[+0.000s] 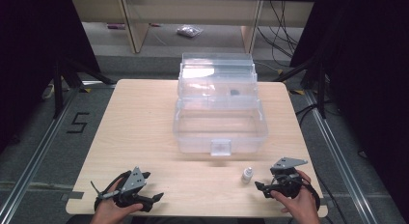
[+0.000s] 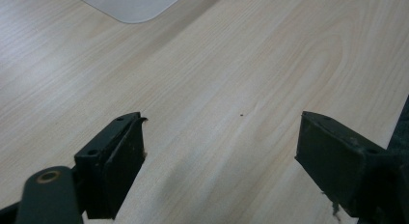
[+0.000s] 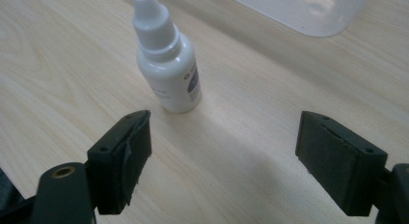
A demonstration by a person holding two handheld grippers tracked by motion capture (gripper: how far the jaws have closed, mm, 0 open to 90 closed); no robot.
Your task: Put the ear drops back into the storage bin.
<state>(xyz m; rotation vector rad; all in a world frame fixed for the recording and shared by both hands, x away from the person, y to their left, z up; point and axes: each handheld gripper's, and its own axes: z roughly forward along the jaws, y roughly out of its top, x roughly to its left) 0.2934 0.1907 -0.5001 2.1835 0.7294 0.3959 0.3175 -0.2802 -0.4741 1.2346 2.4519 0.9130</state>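
Left black two-jaw gripper [image 1: 153,188] held low, jaws wide apart; right black two-jaw gripper [image 1: 261,189] likewise gaping, jaws empty, both hands gripping from behind.

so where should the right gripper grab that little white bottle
Probably the round body of the bottle, below the narrow cap. It stands upright on the table, just ahead of the open right gripper, so come in level from the near side with a jaw on each flank.

A clear plastic box [image 1: 219,132] (lid raised) sits on the wooden table [image 1: 140,132], mid-far side.
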